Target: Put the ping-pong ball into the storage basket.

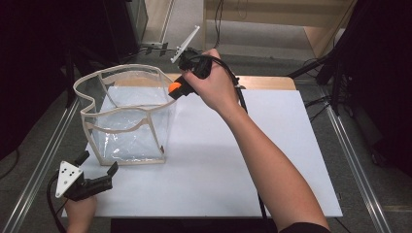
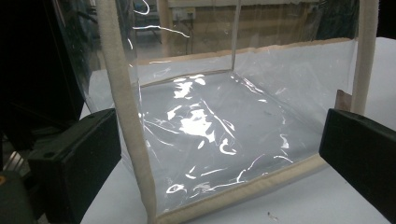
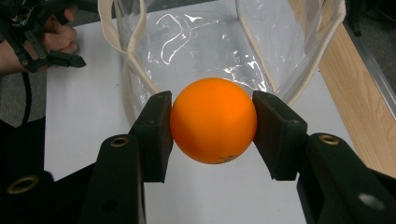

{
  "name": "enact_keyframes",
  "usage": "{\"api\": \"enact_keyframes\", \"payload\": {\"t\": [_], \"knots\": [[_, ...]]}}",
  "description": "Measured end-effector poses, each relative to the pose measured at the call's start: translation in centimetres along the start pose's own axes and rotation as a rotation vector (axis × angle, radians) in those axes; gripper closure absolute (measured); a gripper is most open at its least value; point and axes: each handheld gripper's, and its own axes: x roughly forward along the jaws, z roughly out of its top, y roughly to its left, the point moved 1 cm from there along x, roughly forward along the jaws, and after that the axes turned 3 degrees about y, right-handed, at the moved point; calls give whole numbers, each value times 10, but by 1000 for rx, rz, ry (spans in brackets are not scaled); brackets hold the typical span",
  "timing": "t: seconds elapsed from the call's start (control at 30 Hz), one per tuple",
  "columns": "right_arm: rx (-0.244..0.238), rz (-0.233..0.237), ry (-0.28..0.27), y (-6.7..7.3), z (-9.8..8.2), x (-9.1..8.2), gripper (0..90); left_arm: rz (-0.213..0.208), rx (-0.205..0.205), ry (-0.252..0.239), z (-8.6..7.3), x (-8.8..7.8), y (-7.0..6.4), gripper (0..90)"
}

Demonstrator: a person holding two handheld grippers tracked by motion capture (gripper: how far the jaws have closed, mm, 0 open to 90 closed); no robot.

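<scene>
Ball [image 3: 213, 120], orange, smooth and probably light, sits pinched across its middle between the right gripper's [image 3: 212, 128] jaws above the rim of the clear, floppy bag [image 1: 127, 116] on the tabletop [image 1: 272, 160], while the left gripper [image 1: 99, 171] waits spread wide beside the bag's near corner.

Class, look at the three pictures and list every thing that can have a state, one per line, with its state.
Orange ball: clamped between the right hand-held gripper's jaws, above the bag's rim.
Clear bag: upright on the table, top open, nothing inside.
Right hand-held gripper: shut on the ball.
Left hand-held gripper: open, jaws apart beside the bag.
</scene>
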Motion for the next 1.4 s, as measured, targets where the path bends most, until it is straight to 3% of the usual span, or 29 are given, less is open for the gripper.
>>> {"api": "enact_keyframes", "payload": {"t": [0.73, 1.1, 1.4], "knots": [[20, -27, 25, -7, 11, 18, 471, 0, -4, -2, 0, 0, 0, 0], [42, -44, -12, -7, 8, 15, 203, -1, -5, -2, 0, 0, 0, 0], [70, -66, -34, -5, -10, 9, 0, -1, -3, 0, 0, 0, 0, 0]]}}
